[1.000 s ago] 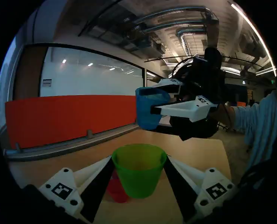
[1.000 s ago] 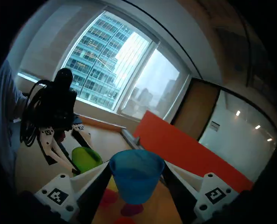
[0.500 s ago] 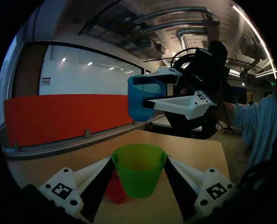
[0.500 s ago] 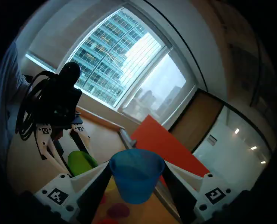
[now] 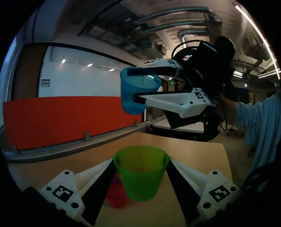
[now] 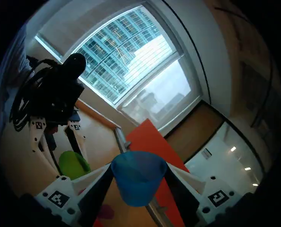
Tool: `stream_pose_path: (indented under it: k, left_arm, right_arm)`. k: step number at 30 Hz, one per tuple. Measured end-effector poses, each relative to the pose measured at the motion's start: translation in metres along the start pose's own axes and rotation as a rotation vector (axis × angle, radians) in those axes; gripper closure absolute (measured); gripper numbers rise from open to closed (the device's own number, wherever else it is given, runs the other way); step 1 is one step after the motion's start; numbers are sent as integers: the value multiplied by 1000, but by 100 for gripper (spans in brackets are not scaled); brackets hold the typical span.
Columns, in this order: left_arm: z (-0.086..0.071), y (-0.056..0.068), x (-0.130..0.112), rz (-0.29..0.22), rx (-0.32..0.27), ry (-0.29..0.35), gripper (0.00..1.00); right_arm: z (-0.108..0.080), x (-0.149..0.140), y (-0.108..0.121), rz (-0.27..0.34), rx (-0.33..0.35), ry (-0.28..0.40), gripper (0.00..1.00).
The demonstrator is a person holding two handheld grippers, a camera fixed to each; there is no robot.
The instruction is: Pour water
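- Clamping the green cup (image 5: 141,172) between both fingers of the left gripper (image 5: 140,163), with the jaws parted only to the cup's width, and carrying it upright with the mouth facing up.
- Holding that green cup low over the wooden table (image 5: 205,155); not being able to tell whether touching it or just clear of it.
- Leaving a red cup (image 5: 116,193) untouched just behind the green cup and lower, partly hidden by it.
- Pinching the blue cup (image 5: 135,92) in the right gripper (image 5: 141,85), with both fingers pressing on its sides and open no wider than the cup itself.
- Hanging the blue cup above the green cup and beyond it, well apart from its rim; seeing the same in the right gripper view, with the blue cup (image 6: 138,181) up and to the right of the green cup (image 6: 73,164).
- Tipping the blue cup a little off upright; showing no stream falling toward the green cup.
- Not being able to tell how much water, if any, is sitting in the blue cup; finding the green cup apparently dry inside.
- Judging the task as partly along: having both cups gripped and raised into position, but not yet pouring.
- Expecting the rest to need bringing the blue rim over the mouth of the green cup, tilting much further, then righting it.
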State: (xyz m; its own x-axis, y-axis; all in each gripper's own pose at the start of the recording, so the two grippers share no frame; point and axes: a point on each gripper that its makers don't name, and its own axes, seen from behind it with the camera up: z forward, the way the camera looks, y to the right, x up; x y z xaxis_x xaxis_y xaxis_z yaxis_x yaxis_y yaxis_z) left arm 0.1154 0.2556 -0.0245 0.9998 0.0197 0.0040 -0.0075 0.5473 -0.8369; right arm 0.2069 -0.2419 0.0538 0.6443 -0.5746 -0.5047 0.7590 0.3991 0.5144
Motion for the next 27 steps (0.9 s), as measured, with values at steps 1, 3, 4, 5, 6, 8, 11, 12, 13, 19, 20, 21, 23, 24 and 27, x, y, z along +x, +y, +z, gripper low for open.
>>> stream_pose_path:
  k: [1,3,4,5,6,8,11,12,13,19,20,21,23,24,27]
  left_arm:
    - [0,0,0,0,0,0,11]
    - [1,0,0,1,-1,1,12]
    - [2,0,0,1,-1,1,12]
    - [2,0,0,0,-1,1,12]
    - [2,0,0,0,-1,1,12]
    - [3,0,1,-1,-1,1,12]
    - [4,0,1,0,-1,2,12]
    - [4,0,2,0,-1,2,12]
    - [5,0,2,-1,-2,2,12]
    - [6,0,2,-4,-5,5,12]
    - [6,0,2,-4,-6,5,11]
    - [7,0,2,-4,-5,6,11]
    - [7,-1,2,-5,-4,6,11]
    - [7,0,3,-5,-5,6,11]
    - [7,0,3,-5,-6,6,12]
  right_arm:
    - [1,1,1,-7,-1,1,9]
    - [2,2,2,-23,-2,2,9]
    - [3,3,3,-31,-2,2,9]
    - [3,3,4,-40,-1,3,9]
    - [4,4,4,-47,-1,3,9]
    - [5,5,5,-64,-1,3,9]
    - [6,7,6,-89,0,3,9]
    - [7,7,6,-97,-1,3,9]
    - [7,8,7,-104,-1,2,9]
    - [10,9,9,-151,-2,-1,9]
    - [11,10,9,-158,-2,-2,9]
    - [11,9,9,-166,-2,-3,9]
    - [12,9,9,-182,-1,-7,9]
    - [13,9,9,-189,-2,-8,9]
    - [14,8,9,-211,-5,-10,9]
